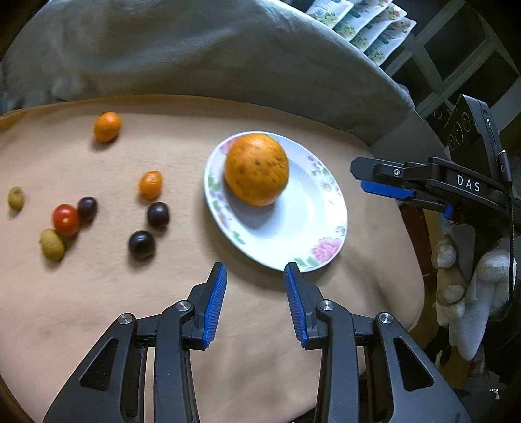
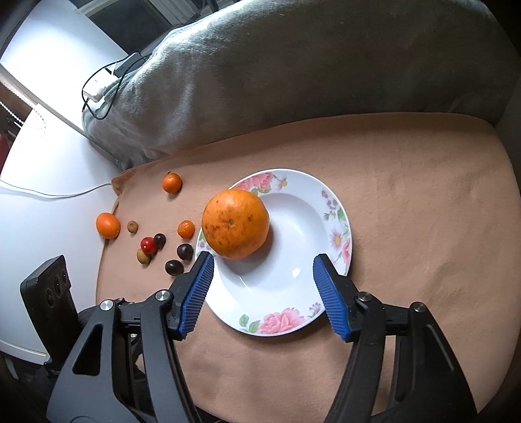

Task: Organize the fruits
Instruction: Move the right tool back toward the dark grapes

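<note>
A large speckled orange point(image 1: 256, 169) point(image 2: 235, 224) sits on the left part of a white flowered plate point(image 1: 306, 214) point(image 2: 338, 208) on a tan cloth. Left of the plate lie small oranges point(image 1: 150, 184) point(image 2: 186, 228), a red tomato point(image 1: 66, 219) point(image 2: 148, 244), three dark round fruits point(image 1: 141, 244) point(image 2: 173, 267) and olive-coloured ones point(image 1: 52, 244) point(image 2: 143, 257). My left gripper point(image 1: 256, 271) hangs open and empty just before the plate's near rim. My right gripper point(image 2: 263, 260) point(image 1: 359, 178) is open over the plate's near half, its left pad close to the orange, holding nothing.
A grey blanket point(image 1: 195, 58) point(image 2: 293, 65) bulges along the back of the cloth. A white surface with cables point(image 2: 49, 201) borders the cloth on the left, with one small orange point(image 2: 108, 225) at its edge. A gloved hand point(image 1: 472, 276) holds the right tool. Printed packets point(image 1: 368, 22) lie far right.
</note>
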`<state>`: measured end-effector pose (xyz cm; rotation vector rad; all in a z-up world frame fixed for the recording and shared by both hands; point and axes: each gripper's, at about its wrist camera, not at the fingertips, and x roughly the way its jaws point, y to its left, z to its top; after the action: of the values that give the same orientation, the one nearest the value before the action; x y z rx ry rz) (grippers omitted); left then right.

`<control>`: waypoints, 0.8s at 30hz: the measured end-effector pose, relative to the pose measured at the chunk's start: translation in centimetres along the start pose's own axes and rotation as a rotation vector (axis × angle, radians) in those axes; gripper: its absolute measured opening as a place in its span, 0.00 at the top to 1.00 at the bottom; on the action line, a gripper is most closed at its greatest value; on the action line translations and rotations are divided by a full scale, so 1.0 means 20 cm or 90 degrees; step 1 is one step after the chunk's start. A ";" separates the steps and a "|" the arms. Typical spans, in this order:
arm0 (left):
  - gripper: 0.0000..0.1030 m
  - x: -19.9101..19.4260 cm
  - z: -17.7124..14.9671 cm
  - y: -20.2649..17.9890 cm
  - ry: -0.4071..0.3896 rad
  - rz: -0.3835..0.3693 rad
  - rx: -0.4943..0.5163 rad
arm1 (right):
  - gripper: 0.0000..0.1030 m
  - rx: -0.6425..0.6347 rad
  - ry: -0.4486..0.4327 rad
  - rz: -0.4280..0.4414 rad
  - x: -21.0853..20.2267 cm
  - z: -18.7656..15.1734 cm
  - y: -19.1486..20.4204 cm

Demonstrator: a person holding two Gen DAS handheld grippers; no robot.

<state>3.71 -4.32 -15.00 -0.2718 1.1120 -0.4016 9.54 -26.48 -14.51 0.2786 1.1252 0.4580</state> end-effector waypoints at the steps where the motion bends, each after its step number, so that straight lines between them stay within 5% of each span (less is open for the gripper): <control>1: 0.67 -0.01 0.00 0.00 -0.005 0.004 0.000 | 0.36 -0.005 -0.003 -0.004 0.00 0.00 0.01; 13: 0.64 -0.20 -0.05 0.28 -0.055 0.097 -0.046 | 0.29 -0.144 -0.023 -0.011 0.00 -0.01 0.28; 24: 0.64 -0.30 0.01 0.53 -0.080 0.170 -0.056 | 0.29 -0.267 0.057 0.012 0.19 -0.09 0.59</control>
<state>3.42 7.76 -14.44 -0.2191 1.0271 -0.0968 6.80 -14.44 -13.04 -0.0996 1.0856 0.7143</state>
